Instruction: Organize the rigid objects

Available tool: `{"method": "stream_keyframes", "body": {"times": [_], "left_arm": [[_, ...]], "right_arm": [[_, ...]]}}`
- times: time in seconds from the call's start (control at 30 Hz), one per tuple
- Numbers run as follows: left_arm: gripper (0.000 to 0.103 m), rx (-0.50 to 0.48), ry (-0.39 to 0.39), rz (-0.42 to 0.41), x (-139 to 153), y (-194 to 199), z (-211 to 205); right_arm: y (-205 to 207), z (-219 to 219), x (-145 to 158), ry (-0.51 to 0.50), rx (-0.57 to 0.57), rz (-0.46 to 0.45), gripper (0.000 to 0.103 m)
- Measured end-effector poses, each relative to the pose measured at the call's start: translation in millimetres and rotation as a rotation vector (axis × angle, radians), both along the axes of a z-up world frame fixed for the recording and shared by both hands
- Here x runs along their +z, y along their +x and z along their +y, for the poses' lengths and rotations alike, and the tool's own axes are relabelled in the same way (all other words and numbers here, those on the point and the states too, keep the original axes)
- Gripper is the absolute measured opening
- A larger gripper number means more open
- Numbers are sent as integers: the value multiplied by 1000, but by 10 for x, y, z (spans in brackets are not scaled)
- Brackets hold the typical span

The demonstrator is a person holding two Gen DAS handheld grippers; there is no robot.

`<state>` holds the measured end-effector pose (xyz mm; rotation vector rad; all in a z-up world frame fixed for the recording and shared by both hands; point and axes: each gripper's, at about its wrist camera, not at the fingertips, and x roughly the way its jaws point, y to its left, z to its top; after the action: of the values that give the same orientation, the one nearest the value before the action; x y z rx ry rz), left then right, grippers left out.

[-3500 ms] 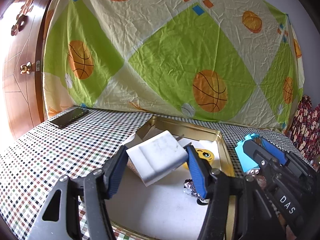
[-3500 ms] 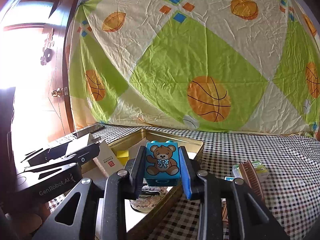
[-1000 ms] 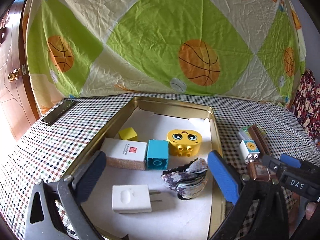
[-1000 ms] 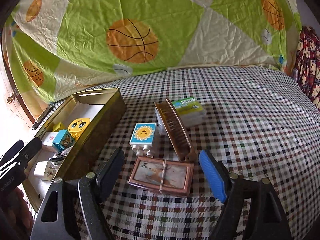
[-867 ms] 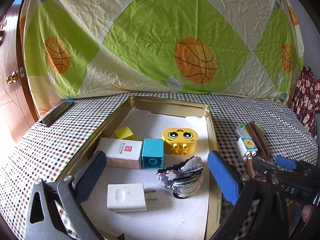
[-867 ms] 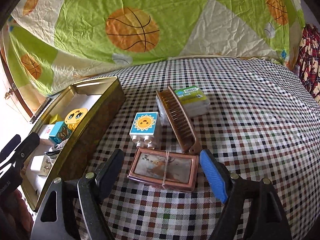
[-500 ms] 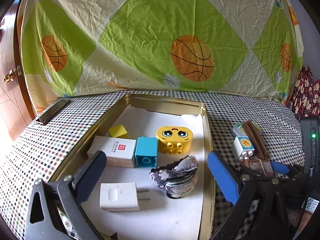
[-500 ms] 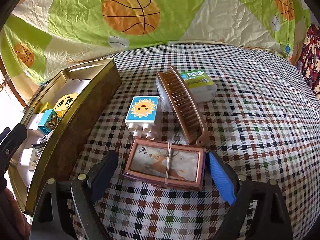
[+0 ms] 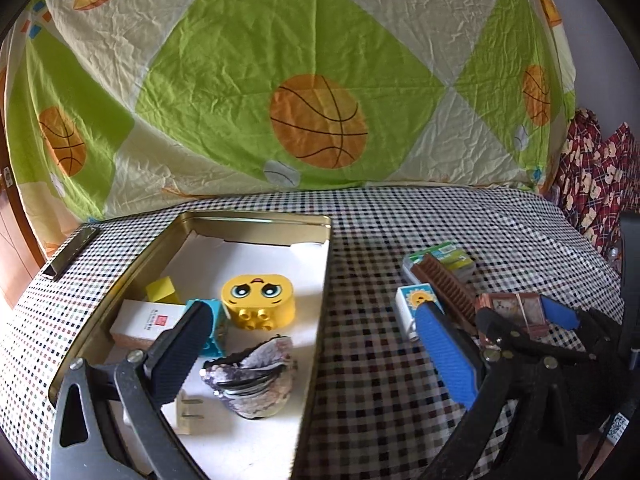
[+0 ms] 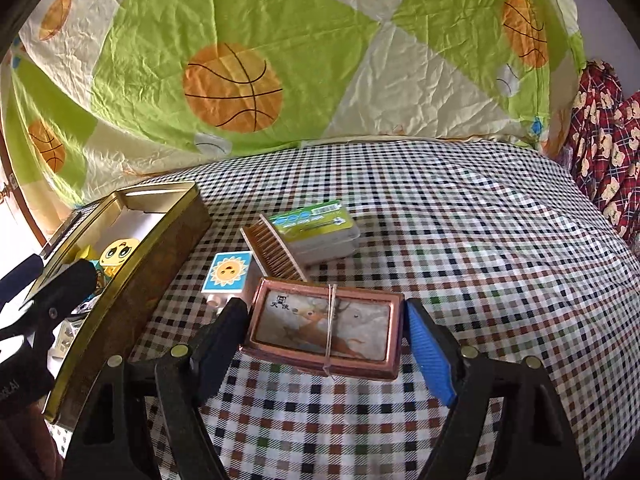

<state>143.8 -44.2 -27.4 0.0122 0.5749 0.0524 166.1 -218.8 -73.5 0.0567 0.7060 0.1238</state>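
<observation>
A: At 6 o'clock in the right wrist view, the right gripper (image 10: 326,346) straddles the deer-picture box (image 10: 324,330), jaws wide. Pads look just beside its ends, prob. not pressing yet.

B: So pickup step; next needs closing squarely, then over to the gold tin (image 10: 132,280) at 9.

A: Left wrist view alone shows the tin's contents, e.g. the yellow face block (image 9: 259,300) at 9. Left gripper (image 9: 320,356) is spread, empty.

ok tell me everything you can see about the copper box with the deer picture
The copper box is a flat rectangular case with a pinkish metallic rim and a deer picture with dark characters on its lid. A thin band wraps its middle. It lies flat on the checked cloth, between the right gripper's open jaws, its far edge by the brown comb.
</observation>
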Motion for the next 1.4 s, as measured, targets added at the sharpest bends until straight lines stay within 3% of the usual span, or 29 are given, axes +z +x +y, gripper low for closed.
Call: {"method": "stream_keyframes", "body": {"times": [0.13, 0.43, 0.7, 0.83, 1.1, 1.23, 1.4], "left_arm": [[103, -49, 28, 13, -54, 102, -246], [100, -76, 29, 75, -216, 357, -464], [76, -124, 23, 144, -372, 503, -576], [75, -127, -10, 182, -407, 589, -560], [74, -125, 20, 199, -418, 686, -602], [62, -154, 56, 185, -402, 652, -678], [62, -153, 44, 242, -463, 744, -666]], "right_arm": [[86, -204, 39, -18, -58, -26, 81], [173, -477, 3, 79, -78, 5, 81], [196, -538, -15, 117, -90, 16, 81], [187, -540, -12, 119, -90, 11, 81], [195, -523, -27, 115, -84, 20, 81], [197, -520, -31, 114, -83, 20, 81], [196, -517, -26, 109, -81, 23, 81]]}}
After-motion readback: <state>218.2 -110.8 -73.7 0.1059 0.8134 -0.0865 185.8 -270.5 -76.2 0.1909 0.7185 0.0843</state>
